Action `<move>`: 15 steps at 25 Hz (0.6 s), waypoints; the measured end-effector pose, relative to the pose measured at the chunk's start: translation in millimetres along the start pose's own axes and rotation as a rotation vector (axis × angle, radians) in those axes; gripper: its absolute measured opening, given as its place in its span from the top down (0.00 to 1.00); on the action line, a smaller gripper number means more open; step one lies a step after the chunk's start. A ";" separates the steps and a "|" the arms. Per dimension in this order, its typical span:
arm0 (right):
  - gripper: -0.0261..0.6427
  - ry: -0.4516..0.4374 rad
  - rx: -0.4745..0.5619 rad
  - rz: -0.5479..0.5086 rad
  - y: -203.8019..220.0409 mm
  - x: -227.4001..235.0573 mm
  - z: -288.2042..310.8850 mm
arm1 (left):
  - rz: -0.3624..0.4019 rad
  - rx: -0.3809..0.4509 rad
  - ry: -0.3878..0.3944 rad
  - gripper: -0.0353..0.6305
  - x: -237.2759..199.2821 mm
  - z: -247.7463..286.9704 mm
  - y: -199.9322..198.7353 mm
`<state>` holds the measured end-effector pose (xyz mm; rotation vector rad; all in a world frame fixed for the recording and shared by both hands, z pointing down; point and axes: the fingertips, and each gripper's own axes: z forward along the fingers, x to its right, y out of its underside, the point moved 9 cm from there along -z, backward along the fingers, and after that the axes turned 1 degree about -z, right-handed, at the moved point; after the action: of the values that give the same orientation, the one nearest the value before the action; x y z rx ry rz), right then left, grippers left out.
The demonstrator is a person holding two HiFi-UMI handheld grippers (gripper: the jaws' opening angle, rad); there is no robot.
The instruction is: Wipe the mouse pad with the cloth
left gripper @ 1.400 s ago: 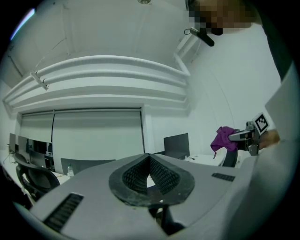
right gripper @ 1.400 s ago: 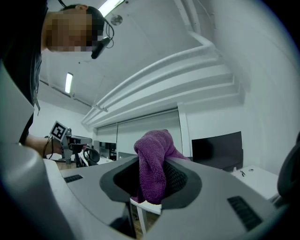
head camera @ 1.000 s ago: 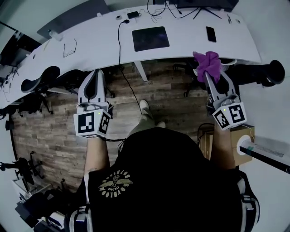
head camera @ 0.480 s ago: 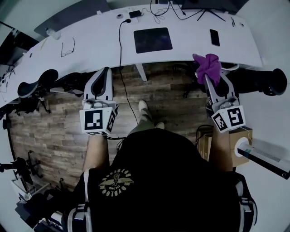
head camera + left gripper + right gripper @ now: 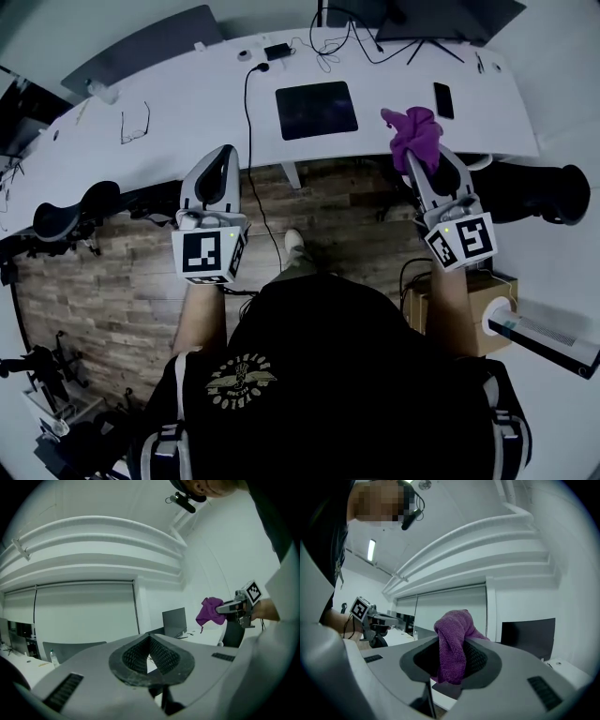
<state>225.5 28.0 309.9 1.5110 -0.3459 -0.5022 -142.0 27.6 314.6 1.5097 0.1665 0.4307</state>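
A dark rectangular mouse pad (image 5: 316,110) lies flat in the middle of the long white desk (image 5: 187,103). My right gripper (image 5: 420,157) is shut on a purple cloth (image 5: 415,134), which bunches above its jaws at the desk's near edge, right of the pad. In the right gripper view the cloth (image 5: 452,644) hangs between the pads. My left gripper (image 5: 223,156) hovers at the desk's near edge, left of the pad, shut with nothing in it. The left gripper view shows its pads (image 5: 161,656) pressed together, with the cloth (image 5: 210,611) off to the right.
A black phone (image 5: 442,99) lies right of the pad, and glasses (image 5: 134,122) lie at the left. A cable (image 5: 249,89) runs from an adapter (image 5: 277,50) over the desk edge. Office chairs (image 5: 534,192) flank me. A cardboard box (image 5: 469,309) stands at my right.
Both grippers have moved forward toward the desk. The cloth, before over the floor, is now at the desk's near edge. The left gripper has shifted right.
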 end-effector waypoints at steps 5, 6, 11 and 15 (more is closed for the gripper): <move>0.79 -0.015 -0.004 -0.024 -5.6 -0.9 37.6 | 0.004 -0.003 0.012 0.94 -20.0 26.3 2.7; 0.79 -0.019 -0.010 -0.029 -4.6 -0.2 45.2 | 0.004 -0.003 0.013 0.94 -23.8 32.0 4.5; 0.79 -0.011 -0.025 -0.032 2.3 11.9 93.5 | 0.003 0.023 0.014 0.94 -45.0 75.1 2.1; 0.79 0.019 -0.020 -0.035 17.8 17.4 125.5 | 0.005 0.026 0.021 0.94 -53.5 111.7 8.3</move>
<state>177.5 -88.7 331.3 1.5033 -0.2998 -0.5171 -151.1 -96.0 321.9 1.5315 0.1853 0.4506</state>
